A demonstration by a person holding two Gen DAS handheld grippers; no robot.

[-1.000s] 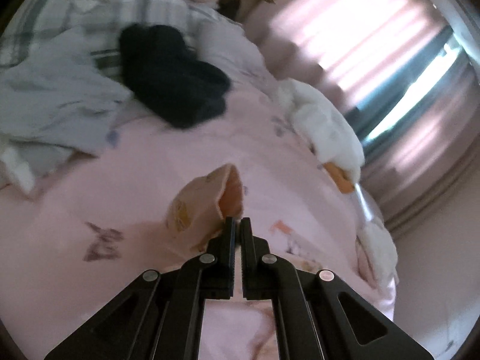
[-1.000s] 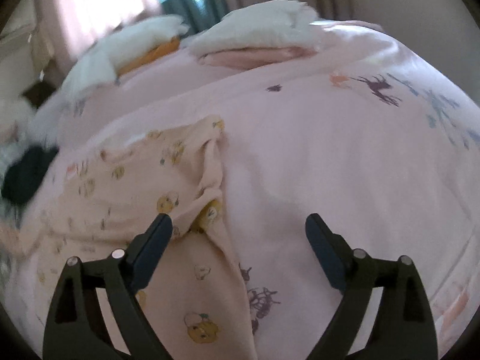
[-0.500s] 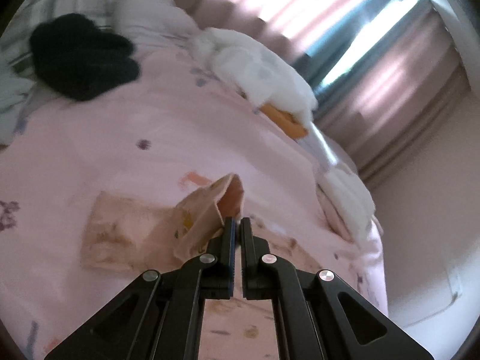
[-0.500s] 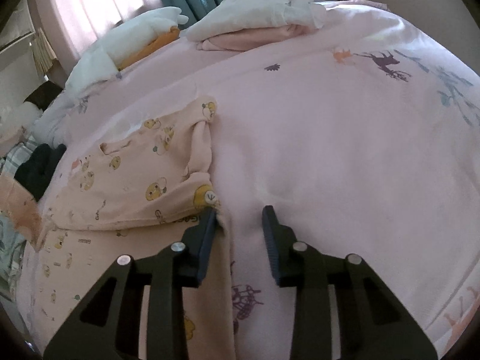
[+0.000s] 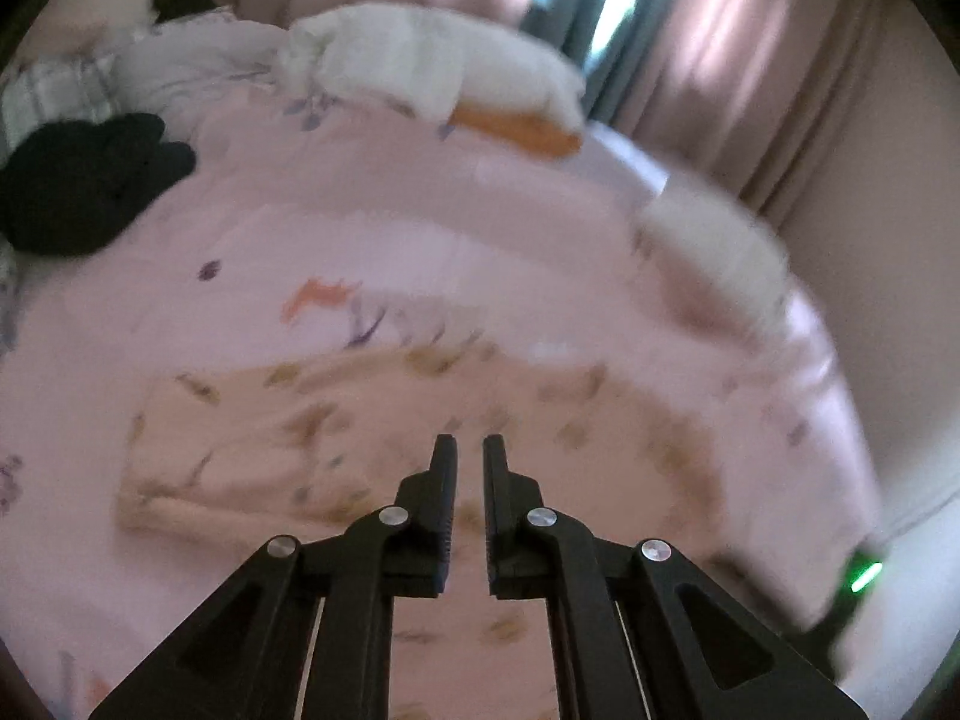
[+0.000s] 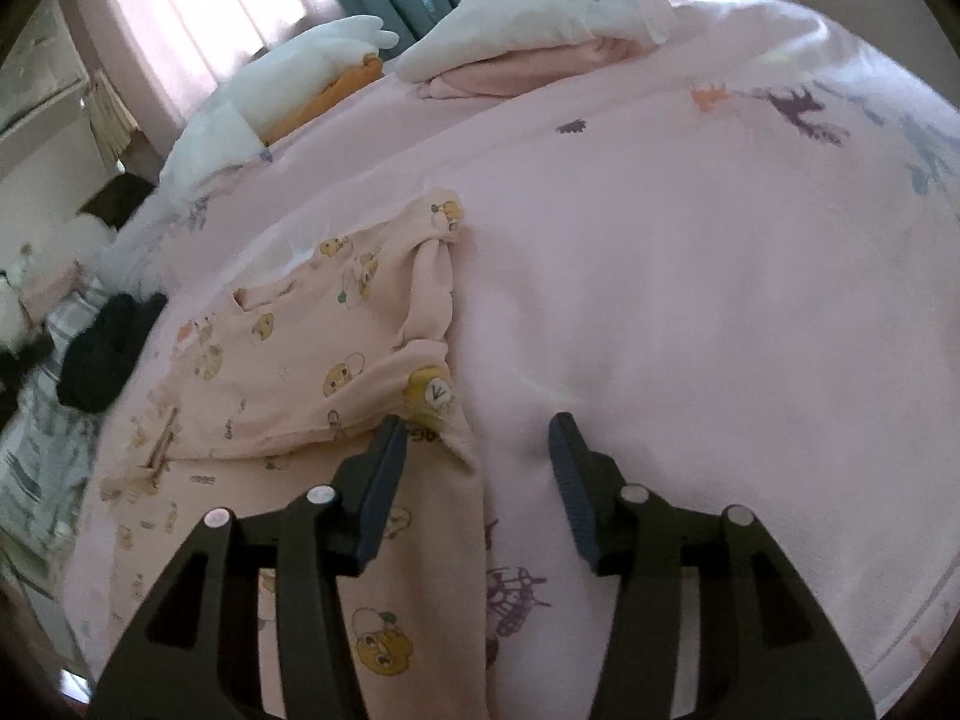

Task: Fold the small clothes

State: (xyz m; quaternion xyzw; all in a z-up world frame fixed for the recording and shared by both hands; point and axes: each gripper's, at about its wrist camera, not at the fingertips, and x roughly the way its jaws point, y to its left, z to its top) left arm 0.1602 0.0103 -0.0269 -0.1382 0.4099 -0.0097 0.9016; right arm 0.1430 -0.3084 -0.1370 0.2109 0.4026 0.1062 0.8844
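Observation:
A peach baby garment [image 6: 288, 360] printed with yellow cartoon figures lies spread on the pink bedspread [image 6: 660, 300]. Its right edge is bunched into a ridge. My right gripper [image 6: 477, 420] hangs just over that edge, near a yellow figure with a white badge. Its jaws are opening, and the cloth edge lies between them without being pressed. In the blurred left wrist view the garment [image 5: 288, 438] looks flat. My left gripper [image 5: 468, 441] sits low over it, shut to a narrow slit with no cloth showing between the fingers.
A black garment [image 5: 84, 180] lies at the bed's left side, next to plaid cloth [image 6: 42, 450]. White folded piles [image 5: 432, 60] over an orange item [image 5: 516, 129] line the far edge below the curtains. Another white pile [image 6: 540, 12] lies on pink cloth.
The left gripper swung right across the bed; the cloth fold it held up now lies flat, out of its fingers. The right jaws narrowed around the garment edge, then widened again.

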